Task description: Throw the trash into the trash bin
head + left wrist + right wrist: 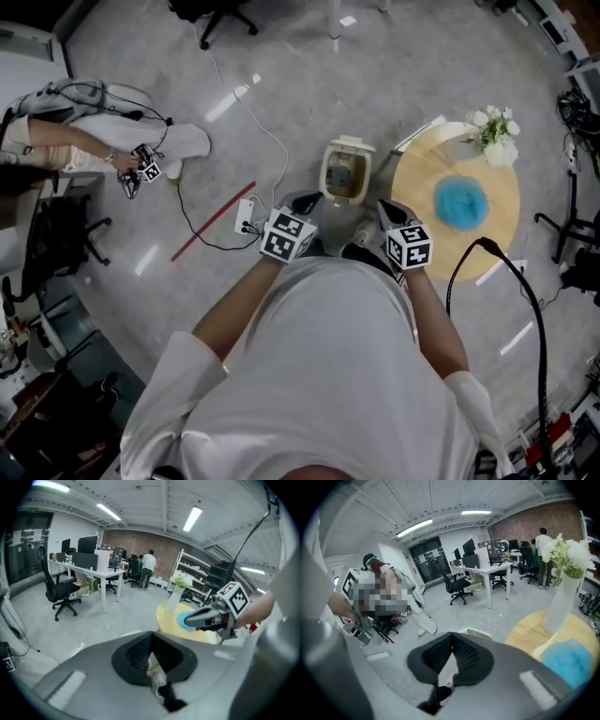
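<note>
My left gripper (151,637) and right gripper (451,639) hang near the bin (325,178) — both sets of fingers (465,656) clenched, seemingly on nothing.

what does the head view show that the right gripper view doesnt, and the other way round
Only the head view: the open inside of the trash bin, plus a red stick and a white power strip on the floor.
Only the right gripper view: the shut jaws of the right gripper with nothing between them, desks with monitors, a brick wall and ceiling lights.
Both: the round wooden table, the blue fluffy thing and the vase of white flowers.
</note>
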`<state>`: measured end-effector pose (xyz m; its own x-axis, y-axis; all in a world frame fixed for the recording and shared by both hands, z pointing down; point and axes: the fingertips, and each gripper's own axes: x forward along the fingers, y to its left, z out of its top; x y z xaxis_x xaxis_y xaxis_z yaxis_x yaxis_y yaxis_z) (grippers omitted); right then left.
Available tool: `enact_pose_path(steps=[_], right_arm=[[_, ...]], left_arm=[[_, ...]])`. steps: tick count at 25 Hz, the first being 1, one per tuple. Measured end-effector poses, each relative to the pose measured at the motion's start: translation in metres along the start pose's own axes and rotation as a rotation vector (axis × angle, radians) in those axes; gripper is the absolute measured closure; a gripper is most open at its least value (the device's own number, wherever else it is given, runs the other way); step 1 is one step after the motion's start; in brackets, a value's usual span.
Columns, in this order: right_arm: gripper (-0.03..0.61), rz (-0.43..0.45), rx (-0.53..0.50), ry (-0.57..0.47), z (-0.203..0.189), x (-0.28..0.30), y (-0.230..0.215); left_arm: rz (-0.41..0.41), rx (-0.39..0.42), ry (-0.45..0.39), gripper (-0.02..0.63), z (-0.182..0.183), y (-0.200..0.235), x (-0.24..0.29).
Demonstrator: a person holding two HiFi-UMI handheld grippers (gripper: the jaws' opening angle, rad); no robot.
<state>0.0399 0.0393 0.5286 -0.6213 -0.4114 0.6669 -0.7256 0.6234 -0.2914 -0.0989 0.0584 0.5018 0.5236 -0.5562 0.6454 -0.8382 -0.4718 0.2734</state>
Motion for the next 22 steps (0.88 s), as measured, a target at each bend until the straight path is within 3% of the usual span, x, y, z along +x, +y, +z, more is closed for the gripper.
enact_pose_path(steps=[22], right_arm=[[0.578,-0.003,0.037,-0.083,0.006,-0.021,0.004]], left_arm=[[-0.022,0.041,-0.009,0.611,0.008,-0.019,-0.004]])
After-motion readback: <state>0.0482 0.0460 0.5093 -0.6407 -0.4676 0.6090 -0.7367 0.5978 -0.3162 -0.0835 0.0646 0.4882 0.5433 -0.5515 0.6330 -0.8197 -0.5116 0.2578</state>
